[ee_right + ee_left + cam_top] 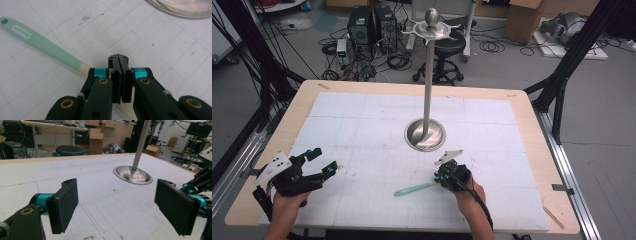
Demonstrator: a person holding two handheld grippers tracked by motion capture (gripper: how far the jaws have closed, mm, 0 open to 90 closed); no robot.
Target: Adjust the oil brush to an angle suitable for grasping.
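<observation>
Right gripper view shows the right gripper point(121, 62) closed, seemingly above the green-handled utensil point(42, 45); left gripper point(120, 205) gapes empty.

High view overhead, tool views low, sharing steel stand base point(425, 134)

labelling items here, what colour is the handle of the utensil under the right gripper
Mint green, turning cream near the gripper; the utensil handle shows best in the right gripper view.

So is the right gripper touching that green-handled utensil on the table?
Touching. In the right gripper view the right gripper has its jaws shut on the cream end of the green-handled utensil, which passes between them and comes out again below; the handle sticks out to the side.
</observation>
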